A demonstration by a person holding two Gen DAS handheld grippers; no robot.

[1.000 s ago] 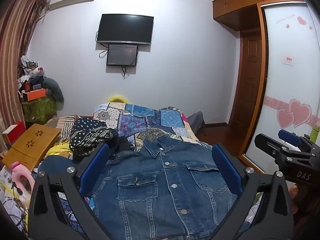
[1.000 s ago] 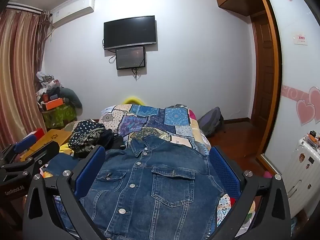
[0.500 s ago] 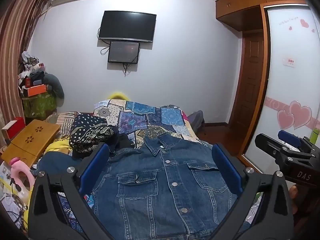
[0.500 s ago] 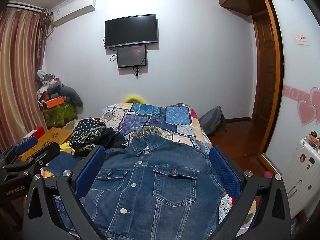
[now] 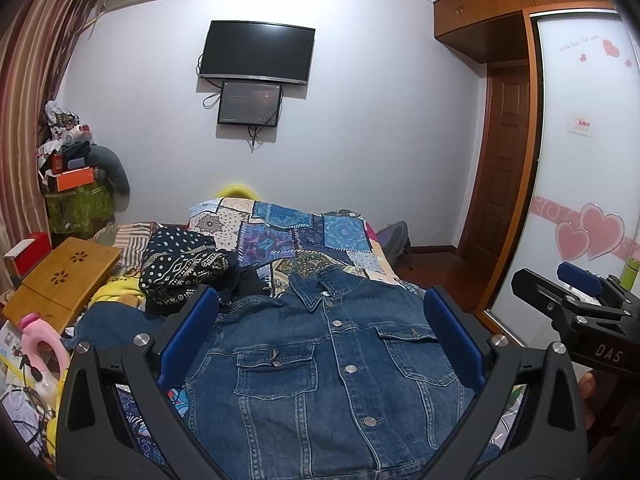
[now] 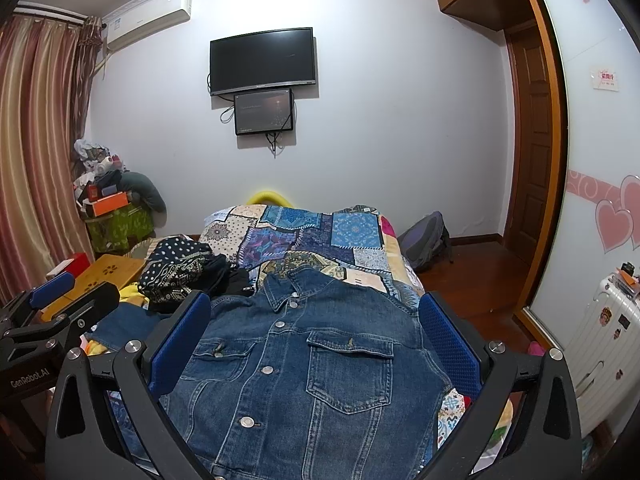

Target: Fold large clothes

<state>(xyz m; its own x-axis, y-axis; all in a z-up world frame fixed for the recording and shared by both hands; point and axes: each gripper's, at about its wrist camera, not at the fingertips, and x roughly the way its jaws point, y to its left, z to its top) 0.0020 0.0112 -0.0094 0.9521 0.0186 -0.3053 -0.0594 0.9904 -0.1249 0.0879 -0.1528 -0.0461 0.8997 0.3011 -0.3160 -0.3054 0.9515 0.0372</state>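
Note:
A blue denim jacket (image 5: 332, 364) lies flat and buttoned on the bed, collar toward the far wall; it also shows in the right wrist view (image 6: 312, 360). Its left sleeve spreads out to the left (image 5: 116, 326). My left gripper (image 5: 320, 320) is open and empty, held above the jacket's near part. My right gripper (image 6: 314, 322) is open and empty, also above the jacket. The right gripper shows at the right edge of the left wrist view (image 5: 576, 300), and the left gripper at the left edge of the right wrist view (image 6: 60, 300).
A patchwork quilt (image 5: 288, 232) covers the bed. A pile of dark patterned clothes (image 5: 180, 264) lies left of the collar. A wooden lap desk (image 5: 60, 280) and a pink bottle (image 5: 40, 356) sit at the left. A white suitcase (image 6: 592, 344) and wardrobe door (image 5: 580, 160) stand right.
Both views have tilted slightly upward, so the jacket sits a little lower in frame. The jacket itself has not moved and both grippers stay open.

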